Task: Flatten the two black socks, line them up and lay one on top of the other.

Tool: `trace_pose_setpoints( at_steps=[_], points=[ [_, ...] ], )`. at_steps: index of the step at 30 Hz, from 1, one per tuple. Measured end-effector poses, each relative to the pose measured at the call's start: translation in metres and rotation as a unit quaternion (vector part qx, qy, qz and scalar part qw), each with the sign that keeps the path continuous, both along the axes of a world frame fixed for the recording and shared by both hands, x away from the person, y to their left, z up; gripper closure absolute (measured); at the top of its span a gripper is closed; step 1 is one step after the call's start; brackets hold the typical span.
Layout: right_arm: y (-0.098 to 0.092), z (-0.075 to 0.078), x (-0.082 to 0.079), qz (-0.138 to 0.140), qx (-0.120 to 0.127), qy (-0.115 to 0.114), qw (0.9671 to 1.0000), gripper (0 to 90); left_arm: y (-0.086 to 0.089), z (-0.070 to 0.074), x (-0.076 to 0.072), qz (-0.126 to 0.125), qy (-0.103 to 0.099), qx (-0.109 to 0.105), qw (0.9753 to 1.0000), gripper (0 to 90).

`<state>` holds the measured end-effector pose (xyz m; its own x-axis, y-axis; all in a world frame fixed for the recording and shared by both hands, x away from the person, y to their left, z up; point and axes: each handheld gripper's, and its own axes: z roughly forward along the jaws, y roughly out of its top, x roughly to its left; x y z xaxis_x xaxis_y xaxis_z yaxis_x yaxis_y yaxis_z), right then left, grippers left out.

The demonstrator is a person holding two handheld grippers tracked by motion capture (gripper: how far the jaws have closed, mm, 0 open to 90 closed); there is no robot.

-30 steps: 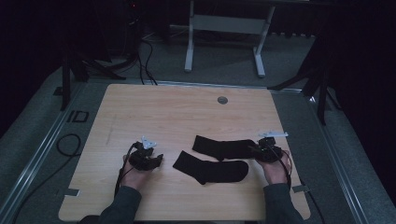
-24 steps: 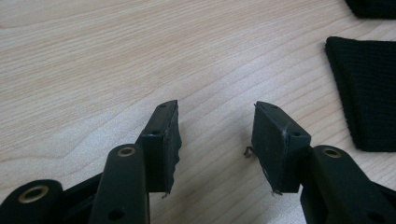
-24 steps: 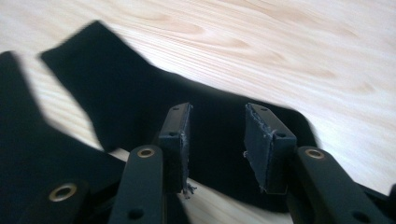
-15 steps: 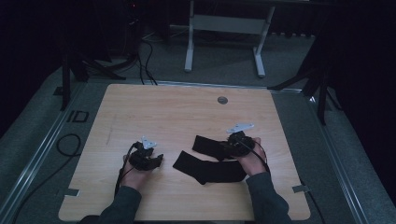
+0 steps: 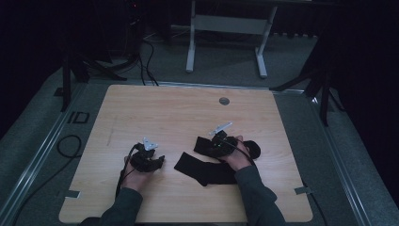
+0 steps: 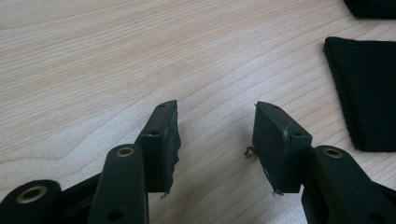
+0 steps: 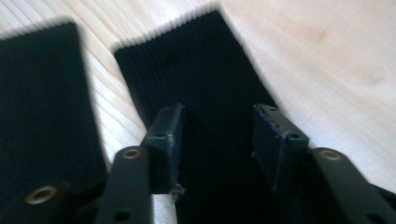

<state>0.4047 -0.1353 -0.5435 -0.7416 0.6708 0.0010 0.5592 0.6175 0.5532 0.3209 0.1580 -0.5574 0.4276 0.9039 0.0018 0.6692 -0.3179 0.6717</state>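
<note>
Two black socks lie on the wooden table [image 5: 141, 108]. The upper sock [image 5: 251, 149] runs left to right, and the lower sock [image 5: 200, 170] lies slantwise in front of it. My right gripper [image 5: 210, 147] hovers open over the upper sock's left half. In the right gripper view its jaws [image 7: 218, 112] straddle the ribbed cuff [image 7: 205, 70], with the other sock [image 7: 42, 93] on the left. My left gripper [image 5: 157, 161] rests open left of the lower sock. In the left gripper view its jaws [image 6: 215, 109] stand over bare wood, with a sock's edge [image 6: 369, 93] to the right.
A round grommet [image 5: 224, 100] sits near the table's far edge. A second sock's corner [image 6: 373, 7] peeks in at the top right of the left gripper view. Metal stands and cables [image 5: 150, 56] lie on the dark floor beyond the table.
My right gripper has travelled left, from the upper sock's right end to over its left half. The left gripper has stayed still.
</note>
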Motion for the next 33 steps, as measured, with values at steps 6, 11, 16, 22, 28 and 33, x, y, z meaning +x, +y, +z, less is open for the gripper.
trace_pose_setpoints(
  at_steps=[6,11,16,22,28,33],
  points=[
    [-0.0006,-0.0003,-0.0001,0.005,-0.003,-0.006,1.0,53.4,-0.0003,0.0001,-0.0003,0.0,0.001,0.001,1.0,51.1],
    [-0.0034,-0.0001,0.0014,-0.005,-0.001,-0.009,0.9999,64.4,-0.0003,0.0001,-0.0003,-0.001,0.001,0.001,1.0,51.1],
    [-0.0042,-0.0001,0.0001,-0.014,-0.001,-0.013,0.9998,76.8,-0.0003,0.0001,-0.0004,0.0,0.001,0.001,1.0,51.1],
    [-0.0019,-0.0002,-0.003,-0.022,-0.005,-0.017,0.9996,83.3,-0.0004,0.0,-0.0006,-0.001,0.0,0.001,1.0,51.0],
    [-0.0041,0.0002,-0.0022,-0.03,0.009,-0.004,0.9995,84.0,-0.0004,0.0,-0.0005,-0.001,0.0,0.001,1.0,50.9],
    [-0.0023,0.0035,-0.0064,-0.024,0.001,-0.012,0.9996,84.1,-0.0005,-0.0001,-0.0005,-0.001,0.0,0.001,1.0,50.9]
  ],
)
